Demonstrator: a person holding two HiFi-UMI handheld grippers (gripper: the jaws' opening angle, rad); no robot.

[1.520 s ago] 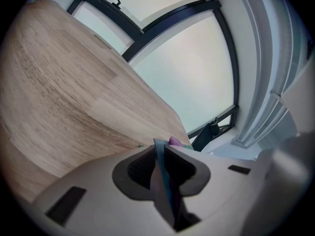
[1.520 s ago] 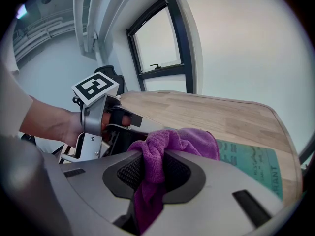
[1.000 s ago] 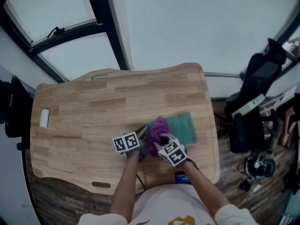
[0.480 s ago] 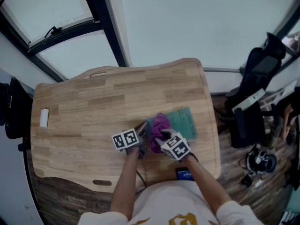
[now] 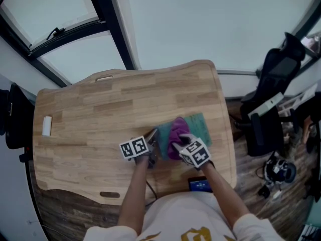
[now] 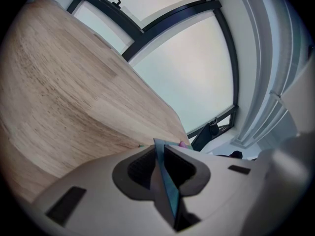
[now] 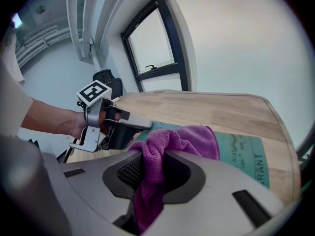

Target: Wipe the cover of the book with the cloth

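A teal book (image 5: pixel 196 128) (image 7: pixel 246 154) lies flat on the wooden table (image 5: pixel 100 119), near its right front. My left gripper (image 5: pixel 153 143) (image 6: pixel 165 173) is shut on the book's left edge (image 6: pixel 166 186), which shows as a thin teal wedge between the jaws. Bunched in my right gripper (image 5: pixel 178 143) (image 7: pixel 152 173) is a purple cloth (image 5: pixel 176 134) (image 7: pixel 182 144), which rests on the cover's left half. In the right gripper view the left gripper (image 7: pixel 129 128) sits just left of the cloth.
A small white block (image 5: pixel 46 126) lies at the table's far left. A dark phone-like object (image 5: pixel 199 185) sits at the front edge by the person's body. A black office chair (image 5: pixel 271 109) and cables stand right of the table. Windows lie beyond the far edge.
My right gripper has slid the purple cloth to the right across the cover. The left gripper and the book have stayed put.
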